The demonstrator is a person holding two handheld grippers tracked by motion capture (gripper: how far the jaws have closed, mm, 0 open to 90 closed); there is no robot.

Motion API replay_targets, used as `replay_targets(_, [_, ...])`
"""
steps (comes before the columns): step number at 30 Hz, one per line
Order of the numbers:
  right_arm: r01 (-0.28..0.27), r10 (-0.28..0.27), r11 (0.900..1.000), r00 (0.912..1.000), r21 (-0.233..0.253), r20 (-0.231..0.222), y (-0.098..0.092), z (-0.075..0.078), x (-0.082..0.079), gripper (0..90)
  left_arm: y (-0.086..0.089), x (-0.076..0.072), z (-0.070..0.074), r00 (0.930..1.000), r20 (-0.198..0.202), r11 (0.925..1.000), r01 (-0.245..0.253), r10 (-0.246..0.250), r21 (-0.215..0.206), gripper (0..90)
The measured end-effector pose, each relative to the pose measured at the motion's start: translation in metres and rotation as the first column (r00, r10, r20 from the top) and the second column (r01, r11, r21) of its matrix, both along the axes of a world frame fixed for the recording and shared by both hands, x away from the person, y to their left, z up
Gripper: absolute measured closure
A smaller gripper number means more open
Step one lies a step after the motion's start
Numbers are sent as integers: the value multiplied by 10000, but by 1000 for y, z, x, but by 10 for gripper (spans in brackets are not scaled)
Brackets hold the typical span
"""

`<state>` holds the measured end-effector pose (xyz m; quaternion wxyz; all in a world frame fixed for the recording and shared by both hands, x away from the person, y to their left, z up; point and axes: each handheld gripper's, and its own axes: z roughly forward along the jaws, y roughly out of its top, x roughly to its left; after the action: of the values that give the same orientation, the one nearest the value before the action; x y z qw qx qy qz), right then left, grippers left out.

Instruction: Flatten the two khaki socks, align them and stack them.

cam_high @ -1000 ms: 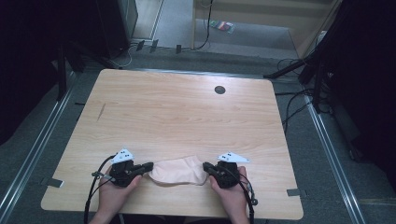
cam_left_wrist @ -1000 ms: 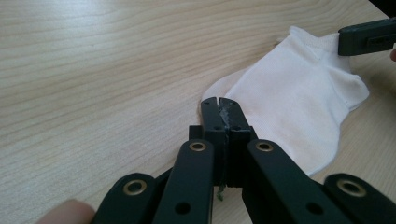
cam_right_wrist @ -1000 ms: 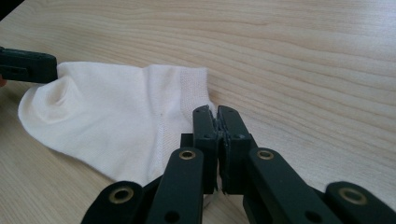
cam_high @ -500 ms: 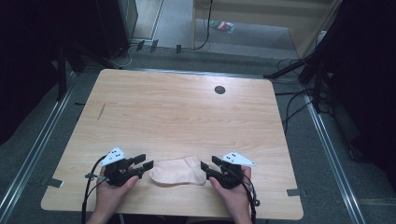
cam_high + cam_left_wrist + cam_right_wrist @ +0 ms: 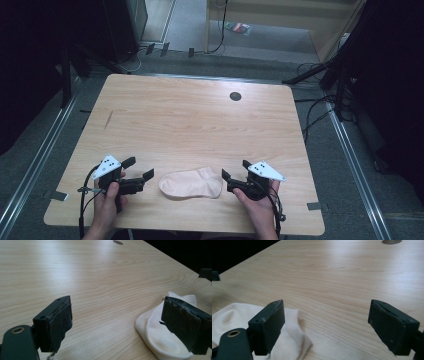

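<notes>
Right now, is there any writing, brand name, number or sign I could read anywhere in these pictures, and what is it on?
None can be read.
Sock: plain, no label showing.
Left gripper and right gripper: dark dots on their grey plates, no letters.
Table: bare wood, with a dark round hole.
Colourful item on the floor beyond the table: too small and blurred to read.

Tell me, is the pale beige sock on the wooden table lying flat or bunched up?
Flat. The pale beige sock lies spread out on the wooden table, free of both open grippers.
</notes>
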<state>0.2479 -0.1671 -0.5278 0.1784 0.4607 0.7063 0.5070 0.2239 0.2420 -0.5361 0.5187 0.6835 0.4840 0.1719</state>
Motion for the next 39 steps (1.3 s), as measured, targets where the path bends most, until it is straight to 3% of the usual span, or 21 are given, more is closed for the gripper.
replay_targets(8, [335,-335,9994,9994,-67,75,-16,2,3,141,23,1,1,9979,67,9977,-649,647,190,99])
replay_targets(17, [1053,-1049,9944,9940,-101,316,-47,7,6,143,44,1,-1,9936,62,9930,-1127,1125,341,100])
replay_targets(25, [1849,-1848,9827,9822,-15,350,-83,9,6,144,64,-2,-2,9866,81,9857,-1629,1627,437,99])
replay_targets(31, [2421,-2411,9700,9697,-217,385,-110,8,2,144,82,-5,-3,9799,90,9785,-1996,1994,526,99])
replay_targets(39, [2667,-2655,9634,9632,-258,414,-138,1,-4,143,105,-14,-5,9693,101,9667,-2458,2457,708,99])
